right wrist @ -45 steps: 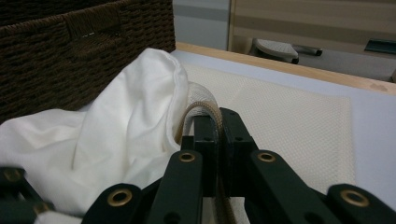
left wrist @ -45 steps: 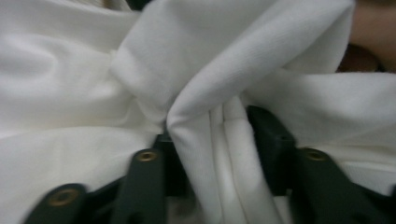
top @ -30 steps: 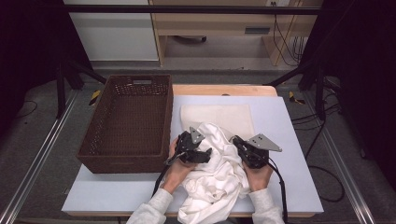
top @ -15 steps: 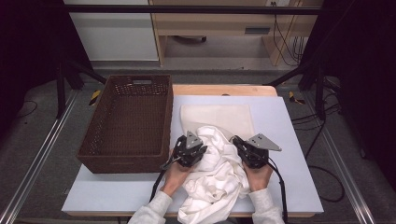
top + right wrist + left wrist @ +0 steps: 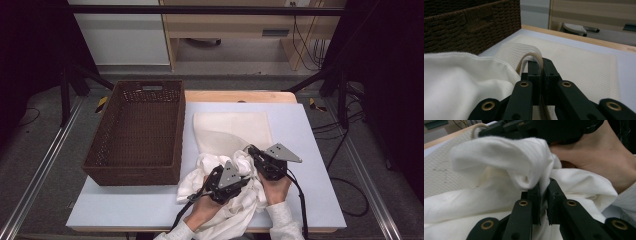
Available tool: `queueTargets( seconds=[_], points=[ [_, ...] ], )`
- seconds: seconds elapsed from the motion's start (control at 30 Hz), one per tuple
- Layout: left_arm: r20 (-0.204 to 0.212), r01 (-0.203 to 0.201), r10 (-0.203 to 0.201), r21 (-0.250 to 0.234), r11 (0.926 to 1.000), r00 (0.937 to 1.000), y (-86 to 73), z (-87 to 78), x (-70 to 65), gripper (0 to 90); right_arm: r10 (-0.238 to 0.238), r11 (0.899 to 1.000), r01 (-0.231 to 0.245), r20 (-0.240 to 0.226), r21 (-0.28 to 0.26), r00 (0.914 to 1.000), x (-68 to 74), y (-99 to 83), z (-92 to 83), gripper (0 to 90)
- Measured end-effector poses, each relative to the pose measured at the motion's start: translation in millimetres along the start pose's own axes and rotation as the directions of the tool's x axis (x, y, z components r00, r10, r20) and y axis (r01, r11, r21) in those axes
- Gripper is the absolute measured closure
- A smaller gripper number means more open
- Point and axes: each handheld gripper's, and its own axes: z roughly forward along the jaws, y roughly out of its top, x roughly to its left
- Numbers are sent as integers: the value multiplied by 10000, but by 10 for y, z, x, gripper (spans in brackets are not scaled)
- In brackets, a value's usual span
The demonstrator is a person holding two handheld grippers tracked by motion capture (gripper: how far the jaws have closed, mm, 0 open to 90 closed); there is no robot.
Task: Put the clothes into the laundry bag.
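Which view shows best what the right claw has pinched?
The right gripper view: the right claw is shut on the tan-edged hem of the mesh mat. The high view has the mesh mat flat beyond the white cloth, the pinch hidden. The left gripper view catches a mat corner.

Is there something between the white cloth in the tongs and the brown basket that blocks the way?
Nothing visible blocks it. The white cloth is pinched by the left tongs; the right tongs are shut on the cream mat. The wicker basket stands right beside the cloth, open on top, with its near wall to lift over.
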Motion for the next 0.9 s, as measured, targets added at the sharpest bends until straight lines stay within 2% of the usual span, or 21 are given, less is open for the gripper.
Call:
queueTargets(
  seconds=[0.1, 0.13, 0.17, 0.2, 0.23, 0.27, 0.3, 0.37, 0.43, 0.5, 0.57, 0.63, 0.67, 0.7, 0.73, 0.8, 0.83, 0.9],
  points=[
    [-174, 7, -1, 340, 9994, 9998, 26, 81, -10, 822, 32, 9999, -34, -128, -165, 9999, -5, 24, -24, 868],
    [-324, -46, 61, 483, 9988, 9995, 36, 115, -7, 822, 92, 9997, -96, -209, -216, 9997, -5, 41, -36, 869],
    [-670, -266, 315, 723, 9970, 9973, 44, 171, 3, 821, 92, 9995, -100, -298, -289, 9995, 1, 58, -53, 869],
    [-1153, -397, 512, 995, 9942, 9920, 45, 227, 12, 821, 7, 9994, -21, -387, -348, 9992, 17, 77, -71, 869],
    [-1608, -524, 743, 1361, 9893, 9842, 43, 289, 27, 820, -90, 9994, 77, -398, -328, 9992, 37, 88, -77, 869],
    [-1815, -560, 849, 1587, 9857, 9797, 39, 326, 46, 819, -169, 9994, 156, -414, -318, 9990, 56, 94, -78, 869],
    [-1966, -454, 768, 1594, 9862, 9775, 32, 358, 76, 817, -260, 9993, 249, -389, -278, 9989, 65, 96, -77, 869],
    [-1977, -80, 369, 1450, 9894, 9796, 27, 364, 131, 809, -338, 9993, 332, -369, -166, 9987, 82, 87, -65, 869],
    [-2036, -93, 345, 1234, 9923, 9785, 12, 339, 140, 786, -304, 9995, 300, -326, -126, 9990, 71, 67, -56, 869],
    [-2071, -16, 197, 874, 9962, 9781, -2, 268, 145, 662, -250, 9997, 248, -256, -63, 9994, 54, 49, -53, 869],
    [-2250, 103, 58, 704, 9975, 9743, 4, 142, 169, 450, -248, 9997, 248, -191, -18, 9995, 44, 34, -55, 869],
    [-2240, 240, -133, 452, 9987, 9745, 5, -28, 230, 282, -260, 9997, 260, -206, -50, 9994, 34, 25, -58, 868],
    [-2338, 273, -184, 350, 9990, 9721, -3, -94, 260, 242, -284, 9996, 284, -186, -8, 9994, 34, 23, -57, 868],
    [-2607, 297, -215, 274, 9992, 9652, -30, -192, 317, 224, -307, 9995, 307, -171, -2, 9994, 36, 21, -55, 868],
    [-2834, 418, -302, 348, 9985, 9585, -63, -252, 373, 214, -355, 9994, 356, -169, 14, 9992, 40, 15, -55, 868],
    [-3010, 708, -444, 776, 9945, 9526, -160, -301, 500, 194, -413, 9991, 413, -157, 30, 9990, 44, 11, -53, 868],
    [-2956, 914, -590, 969, 9911, 9535, -218, -294, 559, 188, -438, 9990, 439, -148, 46, 9989, 45, 8, -47, 868],
    [-2614, 1472, -1176, 965, 9844, 9581, -316, -257, 643, 187, -383, 9992, 385, -162, 130, 9991, 38, 1, -38, 867]
  ],
)
